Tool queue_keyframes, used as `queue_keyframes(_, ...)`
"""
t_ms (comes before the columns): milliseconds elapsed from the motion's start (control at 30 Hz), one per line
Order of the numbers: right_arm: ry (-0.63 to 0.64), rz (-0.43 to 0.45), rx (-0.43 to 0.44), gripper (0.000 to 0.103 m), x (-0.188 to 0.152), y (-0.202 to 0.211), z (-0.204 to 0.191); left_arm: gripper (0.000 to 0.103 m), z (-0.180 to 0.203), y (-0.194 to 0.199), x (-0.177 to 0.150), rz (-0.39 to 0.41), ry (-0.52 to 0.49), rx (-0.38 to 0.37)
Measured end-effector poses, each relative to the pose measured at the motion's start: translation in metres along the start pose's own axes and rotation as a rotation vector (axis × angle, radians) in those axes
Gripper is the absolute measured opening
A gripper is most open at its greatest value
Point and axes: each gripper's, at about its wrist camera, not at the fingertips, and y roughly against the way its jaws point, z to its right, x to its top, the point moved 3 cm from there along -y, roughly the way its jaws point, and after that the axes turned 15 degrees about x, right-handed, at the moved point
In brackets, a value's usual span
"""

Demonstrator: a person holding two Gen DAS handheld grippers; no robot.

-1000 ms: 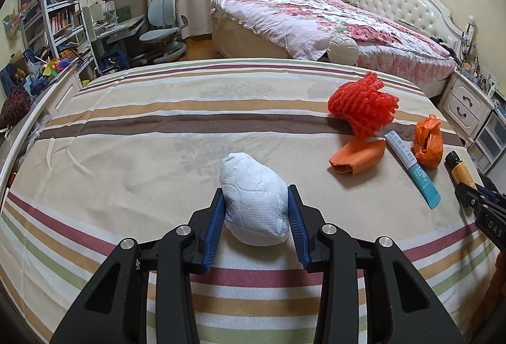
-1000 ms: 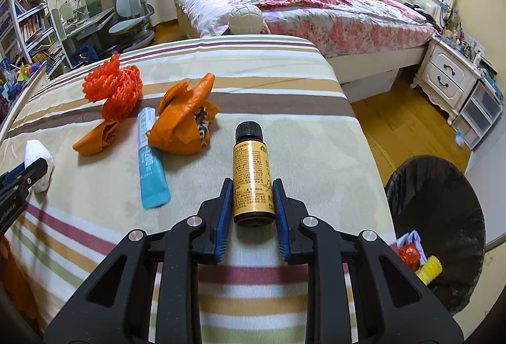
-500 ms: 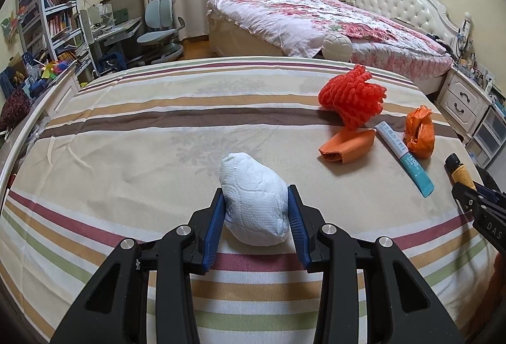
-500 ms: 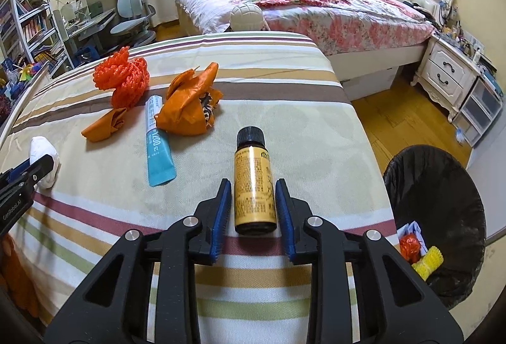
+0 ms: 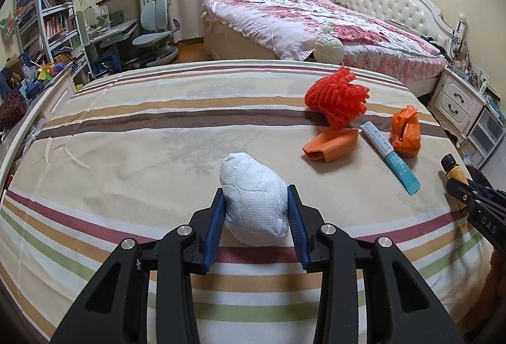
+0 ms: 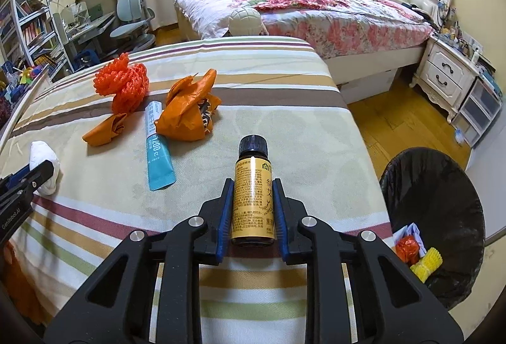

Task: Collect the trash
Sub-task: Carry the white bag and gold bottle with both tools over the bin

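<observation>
My left gripper [image 5: 256,211] is shut on a crumpled white tissue wad [image 5: 254,201], held over the striped bedspread [image 5: 126,135]. My right gripper [image 6: 253,201] is shut on a small amber bottle with a black cap [image 6: 253,195]. On the bedspread lie a red foam net [image 6: 125,84], an orange wrapper [image 6: 106,130], a blue-white tube [image 6: 156,151] and a crumpled orange bag [image 6: 189,116]. A black-lined trash bin [image 6: 439,217] stands on the floor to the right, with trash inside.
A floral bed [image 6: 300,5] with a white headboard is behind. A white ball [image 6: 245,22] sits at the bedspread's far edge. A nightstand [image 6: 446,71] stands far right. A desk, chair [image 5: 155,30] and bookshelf [image 5: 41,18] are at the left.
Both grippers have pulled back and risen slightly with their objects held. The trash bin shows more fully in the right wrist view.
</observation>
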Motion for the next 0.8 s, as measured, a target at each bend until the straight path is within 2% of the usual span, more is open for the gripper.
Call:
queue_keyframes(300, -0.047, 0.078, -0.029, 0.023, -0.011, 0.046, 0.03, 0.038, 0.043, 0.043, 0.0, 0.066, -0.05, -0.098)
queue_keyframes(800, -0.176, 0.188, -0.18, 0.023, -0.033, 0.113, 0.121, 0.038, 0.166, 0.101, -0.003, 0.157, -0.204, -0.28)
